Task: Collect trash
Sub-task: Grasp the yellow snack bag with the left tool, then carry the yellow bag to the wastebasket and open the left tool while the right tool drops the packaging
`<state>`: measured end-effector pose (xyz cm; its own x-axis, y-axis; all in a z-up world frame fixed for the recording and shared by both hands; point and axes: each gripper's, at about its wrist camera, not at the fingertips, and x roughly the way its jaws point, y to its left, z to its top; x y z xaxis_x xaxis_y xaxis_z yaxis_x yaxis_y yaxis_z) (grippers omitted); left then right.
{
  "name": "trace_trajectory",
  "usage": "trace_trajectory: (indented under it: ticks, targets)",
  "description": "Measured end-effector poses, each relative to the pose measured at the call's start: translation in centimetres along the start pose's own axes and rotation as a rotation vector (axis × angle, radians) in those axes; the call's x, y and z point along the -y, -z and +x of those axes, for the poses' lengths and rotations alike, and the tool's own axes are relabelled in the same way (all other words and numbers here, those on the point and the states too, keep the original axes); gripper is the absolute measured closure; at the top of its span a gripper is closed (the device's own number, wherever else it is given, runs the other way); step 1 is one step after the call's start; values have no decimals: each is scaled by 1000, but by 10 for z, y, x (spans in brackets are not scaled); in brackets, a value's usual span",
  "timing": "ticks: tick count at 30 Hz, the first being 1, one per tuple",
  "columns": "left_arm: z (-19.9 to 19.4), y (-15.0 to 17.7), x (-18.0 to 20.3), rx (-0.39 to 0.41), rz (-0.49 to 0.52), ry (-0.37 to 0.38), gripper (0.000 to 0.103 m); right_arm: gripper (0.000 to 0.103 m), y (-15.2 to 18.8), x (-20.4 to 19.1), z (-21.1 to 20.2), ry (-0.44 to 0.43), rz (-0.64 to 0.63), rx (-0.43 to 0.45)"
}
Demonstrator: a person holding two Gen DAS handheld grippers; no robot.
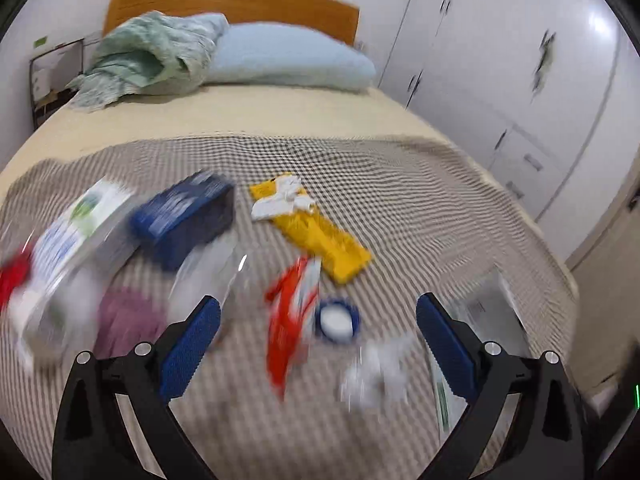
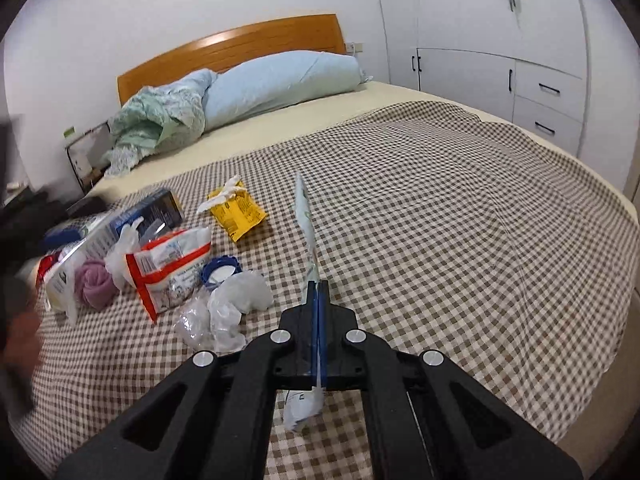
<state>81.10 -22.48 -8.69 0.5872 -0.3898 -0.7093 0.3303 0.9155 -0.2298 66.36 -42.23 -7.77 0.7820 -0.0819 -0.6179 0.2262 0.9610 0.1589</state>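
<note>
Trash lies in a heap on the checked bedspread (image 2: 420, 220): a red-and-white packet (image 2: 168, 268) (image 1: 294, 316), a blue lid (image 2: 220, 272) (image 1: 338, 318), a yellow packet (image 2: 238, 212) (image 1: 316, 232), a blue box (image 2: 160, 208) (image 1: 186, 216), a white carton (image 1: 80, 224), a purple cloth ball (image 2: 94, 284) and crumpled clear plastic (image 2: 208, 320) (image 1: 376, 376). My right gripper (image 2: 318, 292) is shut on a thin whitish wrapper (image 2: 304, 216), which stands edge-on above the bedspread to the right of the heap. My left gripper (image 1: 318, 344) hangs open over the heap with nothing between its pads; its view is motion-blurred.
A light blue pillow (image 2: 280, 84) and a green blanket (image 2: 160, 120) lie by the wooden headboard (image 2: 240, 44). White wardrobe doors and drawers (image 2: 520, 72) stand beyond the bed's right edge. A small rack (image 2: 86, 152) stands left of the bed.
</note>
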Motion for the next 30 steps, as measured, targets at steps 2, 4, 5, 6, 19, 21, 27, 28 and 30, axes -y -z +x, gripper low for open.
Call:
trace_trajectory:
  ticks: [2, 4, 5, 6, 19, 21, 27, 28, 30]
  targets:
    - [41, -30, 8, -78, 6, 28, 8, 103, 0, 8, -1, 2, 12, 12]
    - [88, -57, 11, -171, -49, 8, 9, 103, -3, 14, -5, 16, 27, 37]
    - [106, -63, 13, -213, -73, 10, 9, 103, -6, 18, -8, 22, 35, 48]
    - [122, -68, 12, -258, -89, 8, 9, 103, -7, 22, -9, 37, 43, 64]
    - [235, -54, 57, -398, -105, -206, 54, 103, -18, 29, 30, 43, 51, 68]
    - [210, -52, 60, -387, -118, -102, 62, 103, -17, 27, 30, 59, 27, 66]
    - [76, -39, 32, -322, -341, 448, 68, 103, -13, 25, 22, 66, 39, 66]
    - [45, -37, 21, -240, -367, 516, 68, 103, -11, 22, 20, 63, 32, 69]
    - [9, -16, 5, -238, -425, 643, 68, 103, -10, 11, 15, 63, 5, 72]
